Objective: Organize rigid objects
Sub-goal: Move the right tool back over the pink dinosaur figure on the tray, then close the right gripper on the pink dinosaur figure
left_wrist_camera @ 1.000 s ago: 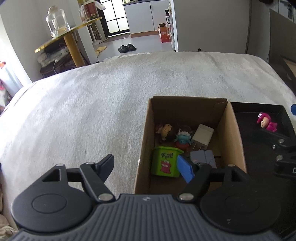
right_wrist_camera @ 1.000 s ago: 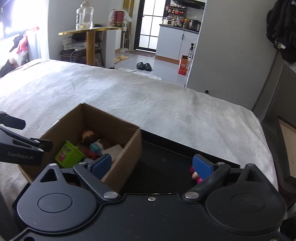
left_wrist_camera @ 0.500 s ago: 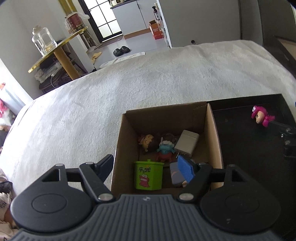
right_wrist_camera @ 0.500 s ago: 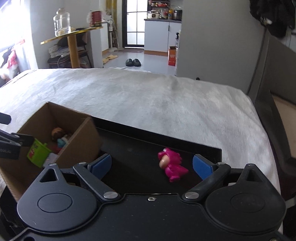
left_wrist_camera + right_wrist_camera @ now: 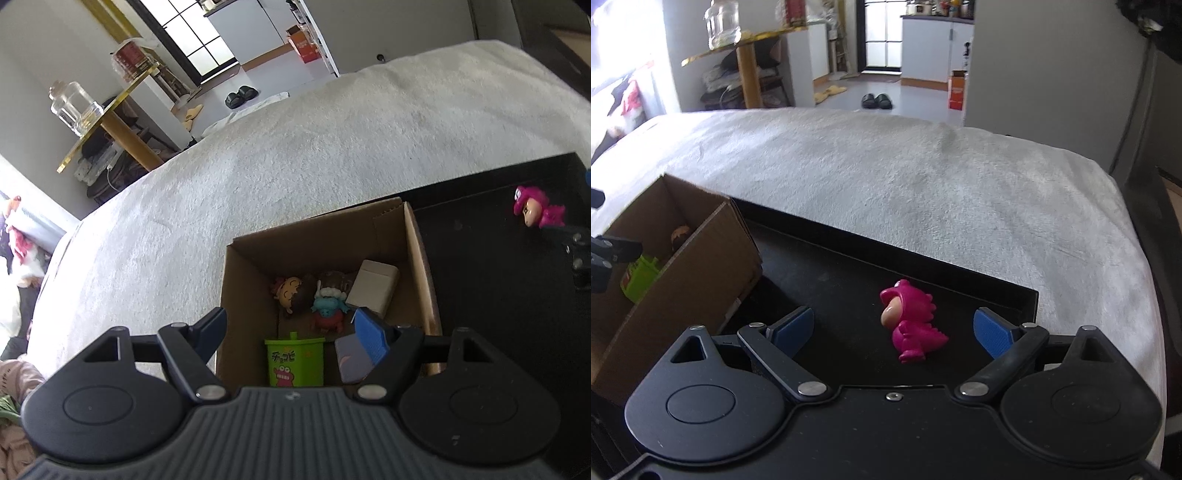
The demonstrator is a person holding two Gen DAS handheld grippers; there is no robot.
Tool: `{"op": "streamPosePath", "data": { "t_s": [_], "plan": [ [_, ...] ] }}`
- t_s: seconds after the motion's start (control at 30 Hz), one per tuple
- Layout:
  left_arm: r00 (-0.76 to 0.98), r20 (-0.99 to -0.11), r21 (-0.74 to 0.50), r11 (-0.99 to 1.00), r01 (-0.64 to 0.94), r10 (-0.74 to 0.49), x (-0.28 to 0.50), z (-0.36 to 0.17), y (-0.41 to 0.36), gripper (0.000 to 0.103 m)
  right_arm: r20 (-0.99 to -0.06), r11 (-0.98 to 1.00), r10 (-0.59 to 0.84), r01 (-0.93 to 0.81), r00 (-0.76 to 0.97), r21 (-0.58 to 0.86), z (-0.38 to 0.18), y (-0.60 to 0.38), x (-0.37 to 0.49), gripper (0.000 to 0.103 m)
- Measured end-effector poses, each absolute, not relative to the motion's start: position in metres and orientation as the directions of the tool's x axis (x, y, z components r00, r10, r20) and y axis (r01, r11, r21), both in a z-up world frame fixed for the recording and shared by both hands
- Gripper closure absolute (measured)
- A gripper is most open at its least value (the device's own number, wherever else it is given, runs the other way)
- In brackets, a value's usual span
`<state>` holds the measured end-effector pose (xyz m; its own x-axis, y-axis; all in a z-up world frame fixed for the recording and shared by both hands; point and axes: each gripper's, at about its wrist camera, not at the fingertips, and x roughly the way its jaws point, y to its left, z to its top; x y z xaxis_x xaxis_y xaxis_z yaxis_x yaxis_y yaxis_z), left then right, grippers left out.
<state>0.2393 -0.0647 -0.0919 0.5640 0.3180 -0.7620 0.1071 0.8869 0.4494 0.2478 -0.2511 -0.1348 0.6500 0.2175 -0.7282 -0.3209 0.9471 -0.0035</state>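
Since a second ago, pink toy brought fully between the pads of the right gripper, then only peeking past one pad; jaws just narrowed a little yet parted, nothing pinched, toy lying free on the black tray; box slid toward 6 o'clock in the left view, room tilted; left gripper released, spread across the box's near-left corner, one pad outside, one inside over the grey block; green cup, two figures and beige block in the box; box touching the tray's 9 o'clock side; both on a white blanket, bare toward 12; gold table with jar at 11, slippers at 12; blanket edge falling away at 3.
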Motion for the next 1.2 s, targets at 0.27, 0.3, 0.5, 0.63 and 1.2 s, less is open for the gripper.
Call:
{"op": "streamPosePath", "data": {
  "t_s": [0.27, 0.3, 0.5, 0.63, 1.2],
  "plan": [
    [0.554, -0.758, 0.493, 0.858, 0.141, 0.345, 0.247, -0.099, -0.075, 0.028, -0.766, 0.940, 0.231, -0.341, 0.600, 0.017, -0.158, -0.258, 0.269, 0.017],
    [0.551, -0.759, 0.494, 0.858, 0.142, 0.346, 0.248, -0.100, -0.076, 0.028, -0.767, 0.941, 0.233, -0.338, 0.598, 0.021, -0.161, -0.258, 0.271, 0.018],
    [0.537, -0.768, 0.484, 0.865, 0.130, 0.349, 0.252, -0.103, -0.074, 0.028, -0.789, 0.937, 0.230, -0.350, 0.569, 0.020, -0.181, -0.257, 0.271, 0.065],
    [0.536, -0.771, 0.475, 0.872, 0.120, 0.346, 0.251, -0.104, -0.069, 0.028, -0.780, 0.942, 0.231, -0.333, 0.582, 0.031, -0.177, -0.262, 0.266, 0.065],
    [0.556, -0.793, 0.309, 0.951, 0.015, 0.249, 0.224, -0.093, -0.031, 0.028, -0.778, 0.953, 0.192, -0.304, 0.598, 0.001, -0.140, -0.255, 0.226, 0.065]
  ]
}}
